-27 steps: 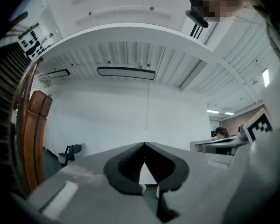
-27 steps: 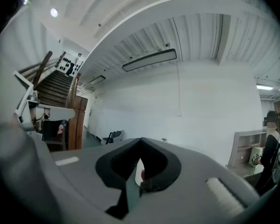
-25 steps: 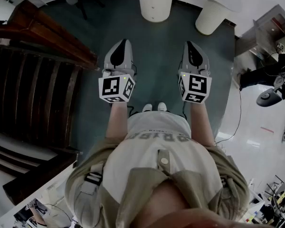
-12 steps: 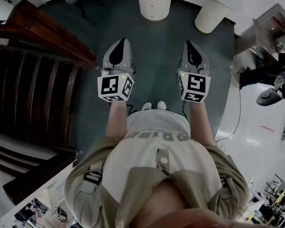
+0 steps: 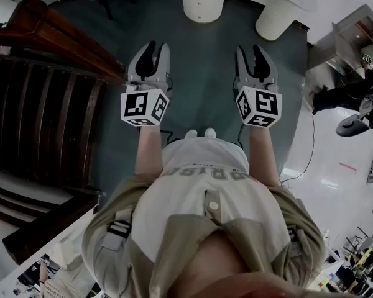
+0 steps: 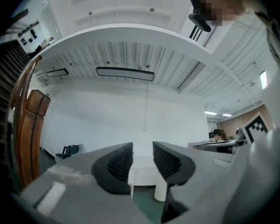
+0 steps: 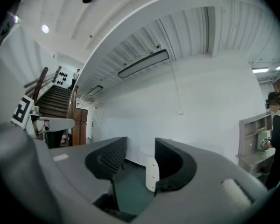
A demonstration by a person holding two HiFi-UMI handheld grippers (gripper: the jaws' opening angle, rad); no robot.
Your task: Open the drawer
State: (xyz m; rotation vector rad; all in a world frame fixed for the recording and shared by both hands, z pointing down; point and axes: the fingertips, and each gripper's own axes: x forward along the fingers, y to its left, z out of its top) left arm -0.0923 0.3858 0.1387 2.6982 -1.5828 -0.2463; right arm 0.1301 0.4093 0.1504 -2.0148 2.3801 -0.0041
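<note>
a dark, slatted wooden stair (image 5: 43, 110) rises at far left. the left gripper (image 5: 156, 47) is held out level over the teal carpet (image 5: 202, 73). its ribbed grey jaws have just been opening and stand slightly apart with nothing between them, which i read as readying for a handle. a smooth white round column (image 5: 203, 2) stands ahead. the right gripper (image 5: 249, 49) has also been opening and is spread wider, empty too. no drawer shows in any view; it may lie beyond the column.

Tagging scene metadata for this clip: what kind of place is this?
Probably an open office or lab hall. A dark wooden staircase rises beside a teal floor, white pedestal table legs stand ahead, and a desk with a person at it shows farther back.
</note>
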